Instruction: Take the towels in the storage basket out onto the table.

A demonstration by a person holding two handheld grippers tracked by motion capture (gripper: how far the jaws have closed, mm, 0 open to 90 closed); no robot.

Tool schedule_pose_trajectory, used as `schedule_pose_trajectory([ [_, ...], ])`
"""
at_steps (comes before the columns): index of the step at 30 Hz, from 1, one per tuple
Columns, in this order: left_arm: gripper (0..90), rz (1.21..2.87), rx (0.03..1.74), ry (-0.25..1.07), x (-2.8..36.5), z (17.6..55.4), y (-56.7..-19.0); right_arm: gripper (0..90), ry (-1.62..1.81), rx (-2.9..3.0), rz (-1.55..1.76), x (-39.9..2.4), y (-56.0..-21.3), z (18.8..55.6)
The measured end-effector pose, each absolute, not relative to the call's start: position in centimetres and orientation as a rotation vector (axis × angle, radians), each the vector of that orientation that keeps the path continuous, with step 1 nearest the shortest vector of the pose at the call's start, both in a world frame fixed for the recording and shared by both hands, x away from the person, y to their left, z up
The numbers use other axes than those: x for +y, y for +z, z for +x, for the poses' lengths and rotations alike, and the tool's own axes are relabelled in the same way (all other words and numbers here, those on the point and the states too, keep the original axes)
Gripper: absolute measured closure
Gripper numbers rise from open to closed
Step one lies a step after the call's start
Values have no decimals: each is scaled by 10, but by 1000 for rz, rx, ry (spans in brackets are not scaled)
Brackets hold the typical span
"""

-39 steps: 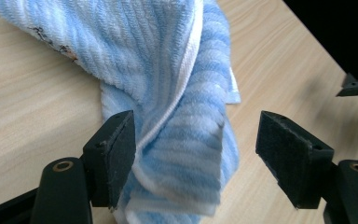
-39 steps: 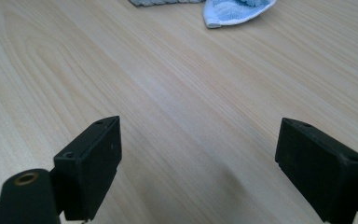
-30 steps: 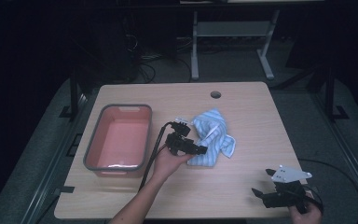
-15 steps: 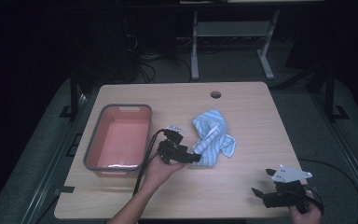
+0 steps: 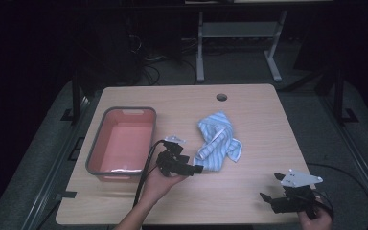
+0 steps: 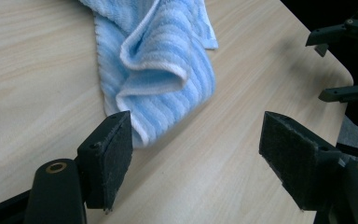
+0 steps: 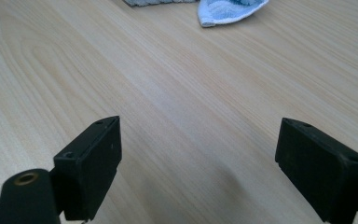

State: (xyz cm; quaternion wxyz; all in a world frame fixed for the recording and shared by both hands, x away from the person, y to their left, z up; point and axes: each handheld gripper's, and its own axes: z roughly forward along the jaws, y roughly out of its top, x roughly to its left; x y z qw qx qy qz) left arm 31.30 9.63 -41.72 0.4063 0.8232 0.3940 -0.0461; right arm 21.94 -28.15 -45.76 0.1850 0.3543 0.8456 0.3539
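Just beside the pink tub, toward the middle of the bench, lies the blue striped towel — crumpled, one folded corner pointing at the left hand-held gripper. That gripper's jaws have just been opening and stand wide apart, nothing between them; one pad sits just beside the towel's hem. The right hand-held gripper rests well apart from the tub near the bench's front corner, jaws also spread and empty. A grab at the loose fold could catch a single layer — the cloth would then unfurl and drag, or slip out. Pale wood grain covers the bench; beyond the tub the room is dark, with a metal stand and cables on the floor.
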Motion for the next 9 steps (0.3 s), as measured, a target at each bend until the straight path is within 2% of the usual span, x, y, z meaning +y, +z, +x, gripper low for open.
schedule_pose_trajectory([
  [9, 249, 2029, 974, -80, 109, 290, -419, 138, 999, 2380, 999, -281, -456, 218],
])
